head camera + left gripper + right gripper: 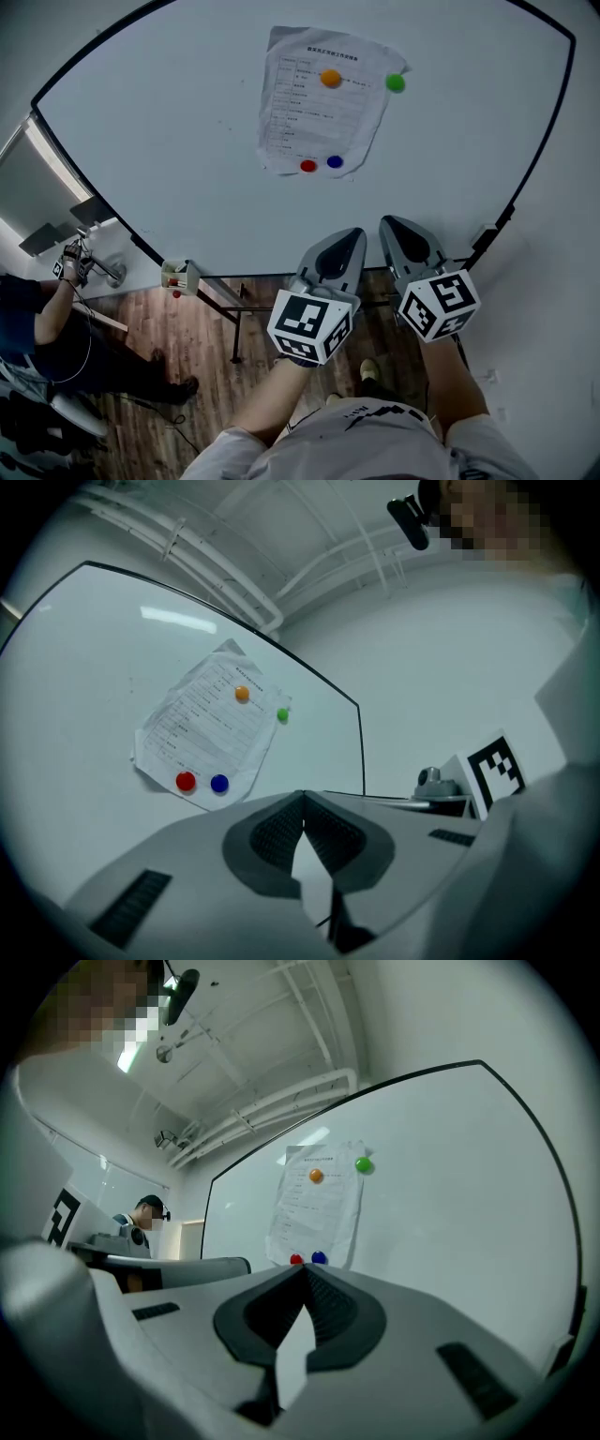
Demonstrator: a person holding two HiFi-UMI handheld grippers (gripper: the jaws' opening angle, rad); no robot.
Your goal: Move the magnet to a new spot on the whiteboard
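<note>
Pointing at whiteboard, left hand-held gripper, right hand-held gripper alongside, both pressed together

Too small to read: print on the paper sheet. Concealed in the head view behind the left gripper and right gripper: a stretch of the whiteboard bottom frame. Cropped by the left picture edge: bystander. Masked in the right gripper view by that gripper's body: lowest margin of the paper sheet.

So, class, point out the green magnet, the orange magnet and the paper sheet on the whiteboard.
green magnet (395,82), head view, centre of its cap.
orange magnet (330,79), head view, centre of its cap.
paper sheet (314,122), head view, printed middle.
</note>
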